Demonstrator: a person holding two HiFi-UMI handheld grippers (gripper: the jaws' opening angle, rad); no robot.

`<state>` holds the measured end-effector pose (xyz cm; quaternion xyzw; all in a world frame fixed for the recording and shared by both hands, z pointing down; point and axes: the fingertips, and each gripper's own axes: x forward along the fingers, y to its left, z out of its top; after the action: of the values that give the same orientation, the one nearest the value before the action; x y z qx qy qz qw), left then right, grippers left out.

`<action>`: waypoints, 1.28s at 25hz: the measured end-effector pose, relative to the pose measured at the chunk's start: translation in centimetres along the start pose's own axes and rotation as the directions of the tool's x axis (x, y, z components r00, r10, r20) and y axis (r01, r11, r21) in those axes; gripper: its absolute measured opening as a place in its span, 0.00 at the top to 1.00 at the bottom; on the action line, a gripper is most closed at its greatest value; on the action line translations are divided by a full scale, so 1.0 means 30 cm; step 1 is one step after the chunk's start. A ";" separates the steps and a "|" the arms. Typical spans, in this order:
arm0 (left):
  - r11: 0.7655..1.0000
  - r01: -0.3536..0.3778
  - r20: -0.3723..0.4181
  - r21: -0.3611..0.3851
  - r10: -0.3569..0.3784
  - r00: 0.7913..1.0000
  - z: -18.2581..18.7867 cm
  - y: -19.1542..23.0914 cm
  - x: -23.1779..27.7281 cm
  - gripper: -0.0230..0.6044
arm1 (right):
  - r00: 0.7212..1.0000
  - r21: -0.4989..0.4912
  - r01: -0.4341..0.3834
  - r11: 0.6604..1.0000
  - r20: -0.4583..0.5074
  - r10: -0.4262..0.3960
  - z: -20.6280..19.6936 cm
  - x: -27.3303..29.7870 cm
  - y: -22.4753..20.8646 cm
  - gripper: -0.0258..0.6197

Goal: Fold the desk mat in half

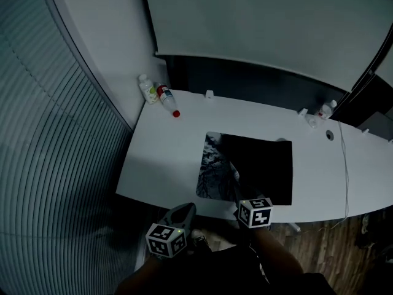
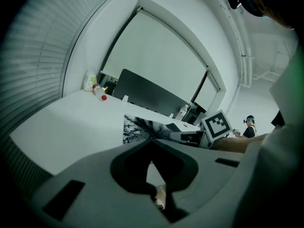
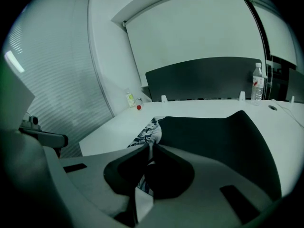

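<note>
My right gripper (image 3: 151, 148) clenched on desk mat (image 1: 261, 165) edge, lower centre; left gripper (image 2: 152, 140) closed, empty. Advise: align edges squarely before release.

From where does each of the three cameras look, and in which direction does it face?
Head view: on the person's head, steeply down at the desk and desk mat; both marker cubes show.
Left gripper view: on the left gripper, along its shut fingers across the desk; the other cube shows.
Right gripper view: on the right gripper, along fingers pinching the desk mat.
Shared: all see the red-capped bottle.
</note>
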<state>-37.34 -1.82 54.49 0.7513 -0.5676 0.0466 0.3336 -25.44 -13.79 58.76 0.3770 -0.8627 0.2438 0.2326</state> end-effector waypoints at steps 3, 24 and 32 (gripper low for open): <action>1.000 0.000 0.003 -0.010 0.000 1.000 -0.004 0.035 -0.025 0.95 | 1.000 -0.002 0.003 1.000 -0.004 -0.003 0.002 0.024 0.034 0.90; 0.998 -0.036 0.015 -0.059 0.037 0.999 0.001 0.186 -0.099 0.95 | 0.997 -0.008 -0.048 0.999 -0.055 0.048 0.004 0.179 0.208 0.90; 0.996 -0.047 0.012 -0.075 0.048 0.999 -0.012 0.213 -0.098 0.95 | 0.995 -0.007 -0.057 0.998 -0.083 0.056 -0.031 0.208 0.232 0.90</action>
<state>-43.90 -0.06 56.30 0.7248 -0.5890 0.0280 0.3564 -34.34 -12.45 61.43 0.3411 -0.8637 0.2617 0.2631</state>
